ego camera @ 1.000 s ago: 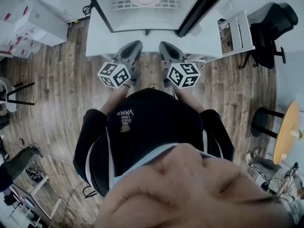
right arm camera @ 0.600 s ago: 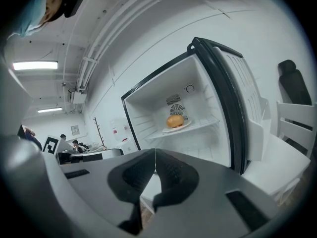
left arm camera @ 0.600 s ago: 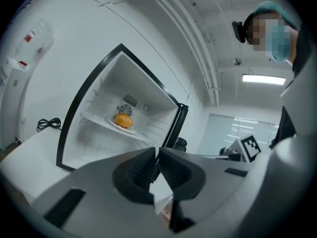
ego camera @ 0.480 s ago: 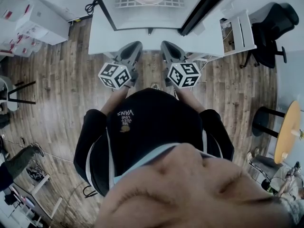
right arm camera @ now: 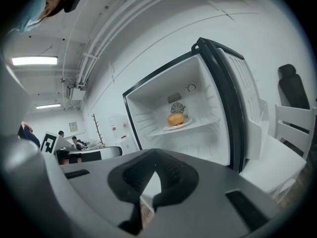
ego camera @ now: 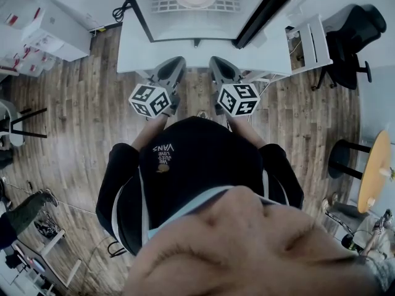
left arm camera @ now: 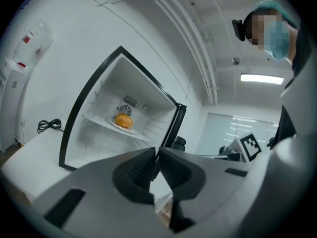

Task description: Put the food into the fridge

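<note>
Nothing has moved since a second ago; my left gripper (left arm camera: 157, 149) and right gripper (right arm camera: 154, 152) wait, fingers together and empty; the food (right arm camera: 176, 118) sits on its plate (right arm camera: 186, 124) inside the open fridge (right arm camera: 213, 103), so I judge only door-closing remains.

Print on black shirt (ego camera: 185, 177), head view, seen upside down: "VANS" in large pale letters; smaller lines beside it appeared to say "WE JUST LOVE". Small yellow emblem under print was too small to read. Left cube (ego camera: 149, 99) and right cube (ego camera: 239, 98) bore black-and-white square markers, patterns only. Red labels on white boxes (ego camera: 46, 32) at left were too small to read. Wall notices (right arm camera: 115, 128) in right gripper view were likewise illegible
</note>
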Motion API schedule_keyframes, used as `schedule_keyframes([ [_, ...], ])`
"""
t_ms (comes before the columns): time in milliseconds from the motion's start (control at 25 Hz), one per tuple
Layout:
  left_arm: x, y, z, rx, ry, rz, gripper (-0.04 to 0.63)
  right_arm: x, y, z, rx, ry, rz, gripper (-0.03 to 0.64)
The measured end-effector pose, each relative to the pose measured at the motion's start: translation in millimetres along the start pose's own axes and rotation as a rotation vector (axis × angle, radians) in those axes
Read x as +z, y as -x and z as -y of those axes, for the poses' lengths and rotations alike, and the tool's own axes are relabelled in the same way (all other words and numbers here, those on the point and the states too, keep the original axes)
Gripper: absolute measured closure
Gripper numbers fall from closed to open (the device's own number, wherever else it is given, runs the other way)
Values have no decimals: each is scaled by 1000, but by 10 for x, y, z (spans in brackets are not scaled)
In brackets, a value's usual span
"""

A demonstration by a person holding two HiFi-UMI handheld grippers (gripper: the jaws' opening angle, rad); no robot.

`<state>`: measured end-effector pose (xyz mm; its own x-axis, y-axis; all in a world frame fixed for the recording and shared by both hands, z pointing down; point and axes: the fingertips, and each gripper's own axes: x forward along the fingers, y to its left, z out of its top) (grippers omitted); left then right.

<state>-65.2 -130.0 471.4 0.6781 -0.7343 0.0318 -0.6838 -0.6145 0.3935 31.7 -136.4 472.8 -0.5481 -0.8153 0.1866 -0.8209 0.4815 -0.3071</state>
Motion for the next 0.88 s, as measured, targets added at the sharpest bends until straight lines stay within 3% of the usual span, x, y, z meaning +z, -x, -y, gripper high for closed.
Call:
schedule_keyframes([
  [880, -11, 98, -2, -16, 9, -14, 565, 3, 29, -111, -11, 15, 2, 604],
])
